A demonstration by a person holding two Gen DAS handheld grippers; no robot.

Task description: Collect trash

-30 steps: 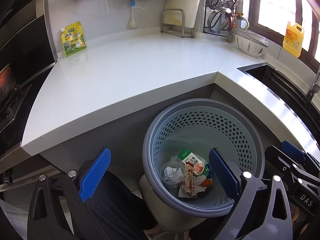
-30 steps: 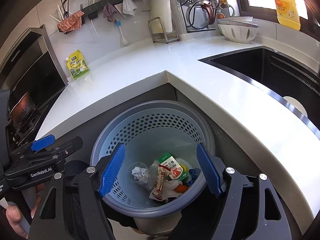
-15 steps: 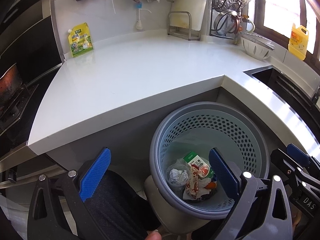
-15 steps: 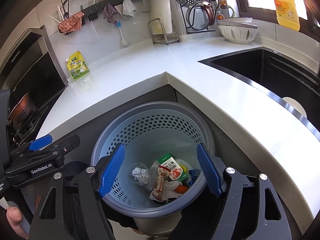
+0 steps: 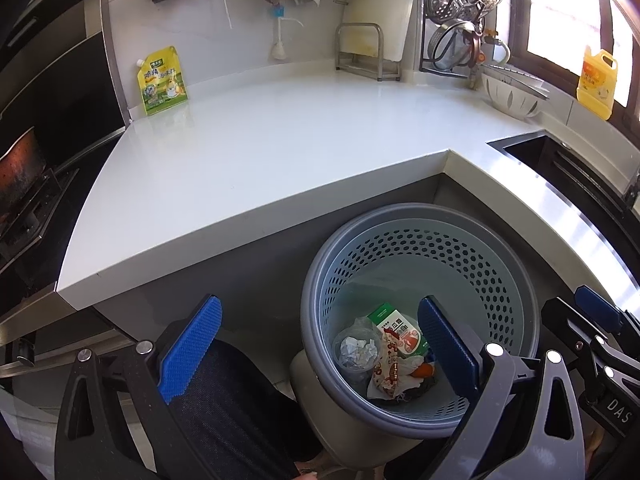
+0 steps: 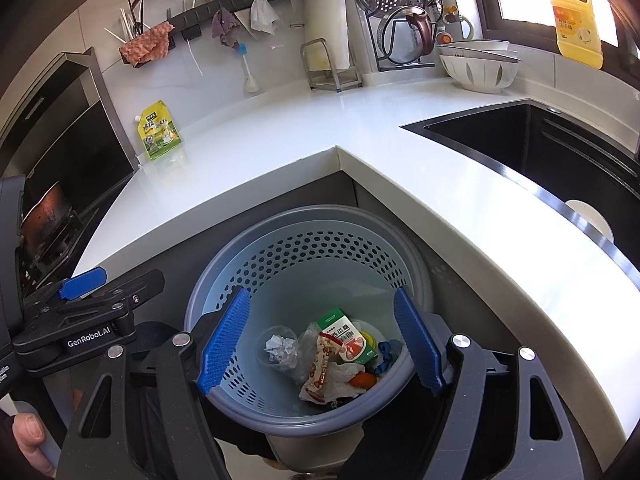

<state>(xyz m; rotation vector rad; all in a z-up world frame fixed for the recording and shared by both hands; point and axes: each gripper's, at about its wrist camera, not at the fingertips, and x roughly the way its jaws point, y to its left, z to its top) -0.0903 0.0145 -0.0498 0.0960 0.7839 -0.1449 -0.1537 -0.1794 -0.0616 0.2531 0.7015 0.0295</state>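
Both grippers hang above the perforated bin, which stands on the floor in the inner corner under the white counter, and neither holds anything: the left gripper has its blue pads spread wide, one over the person's dark trouser leg and one over the bin's near rim, and the right gripper is just as wide, straddling the bin's mouth. The trash lies in the bin's bottom: a clear cup with crumpled paper, a green-and-white carton, a red-printed wrapper and some scraps that are too jumbled to name. The collecting looks close to finished, since no loose litter shows on the counter; the only thing there that might be a candidate is the yellow-green pouch leaning against the back wall, and whether it counts as trash cannot be told. If it does, the next move calls for a long reach across the counter to it. The right view alone shows the dark sink with a white plate in it, and the person's hand on the left tool's handle; the left view shows the trouser leg beside the bin.
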